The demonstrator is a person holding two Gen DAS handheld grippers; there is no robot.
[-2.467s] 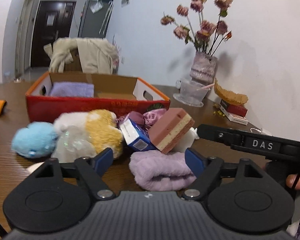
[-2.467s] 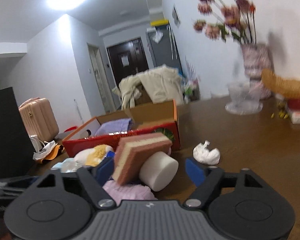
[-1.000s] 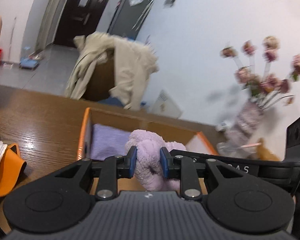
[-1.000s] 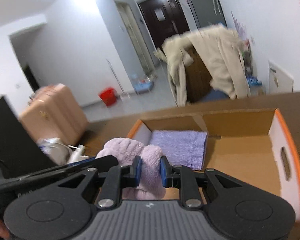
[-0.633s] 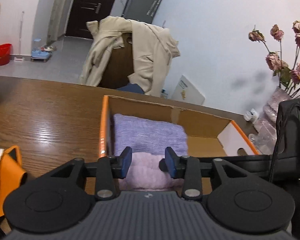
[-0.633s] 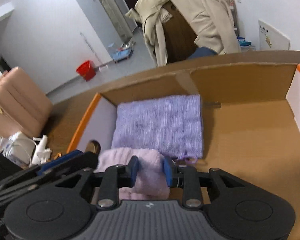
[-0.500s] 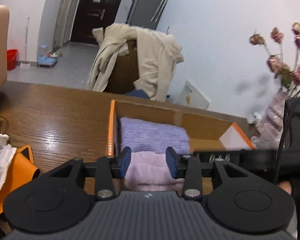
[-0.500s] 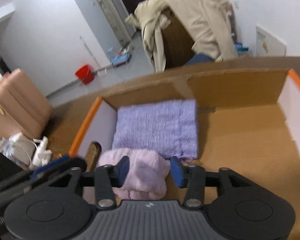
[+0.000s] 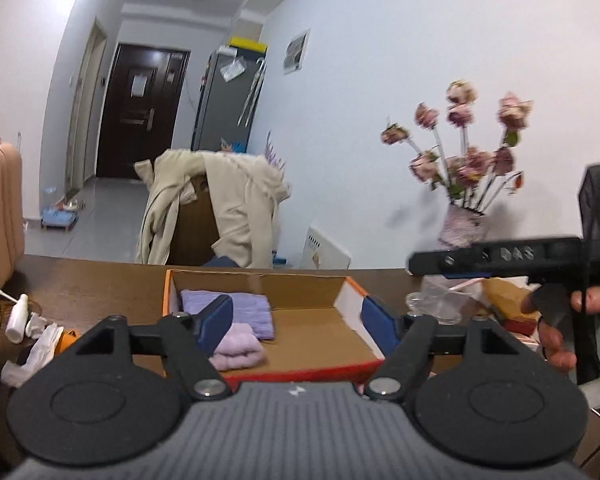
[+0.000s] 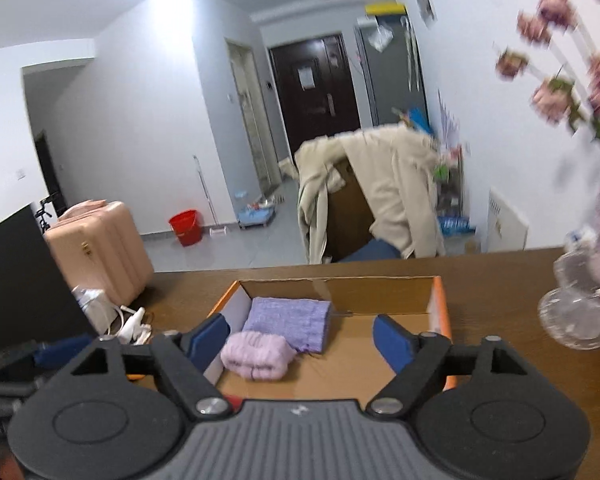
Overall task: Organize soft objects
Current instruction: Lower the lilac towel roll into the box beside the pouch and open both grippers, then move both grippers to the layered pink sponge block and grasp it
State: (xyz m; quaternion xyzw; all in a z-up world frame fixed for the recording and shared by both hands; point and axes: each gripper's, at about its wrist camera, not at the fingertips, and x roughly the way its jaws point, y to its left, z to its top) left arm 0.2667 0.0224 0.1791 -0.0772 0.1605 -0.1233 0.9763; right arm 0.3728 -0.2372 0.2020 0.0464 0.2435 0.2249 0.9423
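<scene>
An orange-rimmed cardboard box [image 9: 356, 296] [image 10: 440, 304] sits on the brown table. Inside it at the left lie a folded purple cloth [image 9: 252, 310] [image 10: 288, 320] and, in front of it, a rolled pink fluffy towel [image 9: 240, 346] [image 10: 256, 354]. My left gripper [image 9: 298, 326] is open and empty, raised in front of the box. My right gripper [image 10: 302, 340] is open and empty, also in front of the box and above it. The right gripper's black body [image 9: 540, 256] shows in the left wrist view at the right.
A vase of dried roses [image 9: 464, 220] and a clear glass dish [image 10: 576, 320] stand right of the box. White items and an orange thing [image 9: 40, 332] lie at the table's left. A chair draped with a beige coat [image 10: 380, 192] stands behind the table.
Both grippers opened, let go of the pink towel inside the box, and pulled back and up. The towel now rests in front of the purple cloth.
</scene>
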